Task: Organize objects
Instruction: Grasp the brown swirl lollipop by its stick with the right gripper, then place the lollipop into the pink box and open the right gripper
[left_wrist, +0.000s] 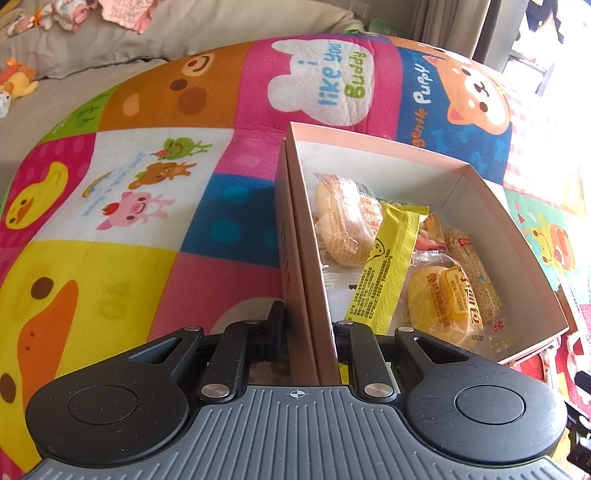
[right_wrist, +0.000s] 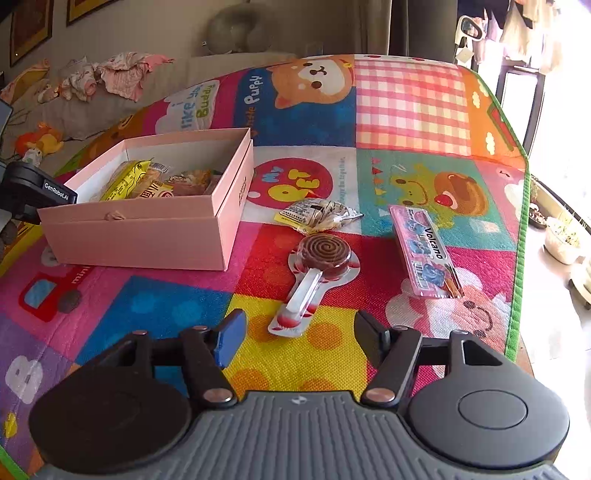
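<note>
A pink open box (left_wrist: 476, 184) holds several wrapped snacks, among them a yellow bar (left_wrist: 388, 258) and buns (left_wrist: 347, 221). My left gripper (left_wrist: 308, 325) is shut on the box's near side wall (left_wrist: 299, 236). The box also shows in the right wrist view (right_wrist: 147, 229), with the left gripper (right_wrist: 33, 192) at its left end. My right gripper (right_wrist: 299, 332) is open and empty, just before a wrapped spiral lollipop (right_wrist: 321, 258). A wrapped snack (right_wrist: 317, 214) lies beyond it and a pink Volcano pack (right_wrist: 424, 251) to the right.
Everything lies on a colourful cartoon play mat (right_wrist: 406, 110). A grey sofa with baby clothes (right_wrist: 110, 74) and a plush toy (right_wrist: 40, 142) is behind. The mat's green edge (right_wrist: 519, 258) runs on the right, with floor and plant pots beyond.
</note>
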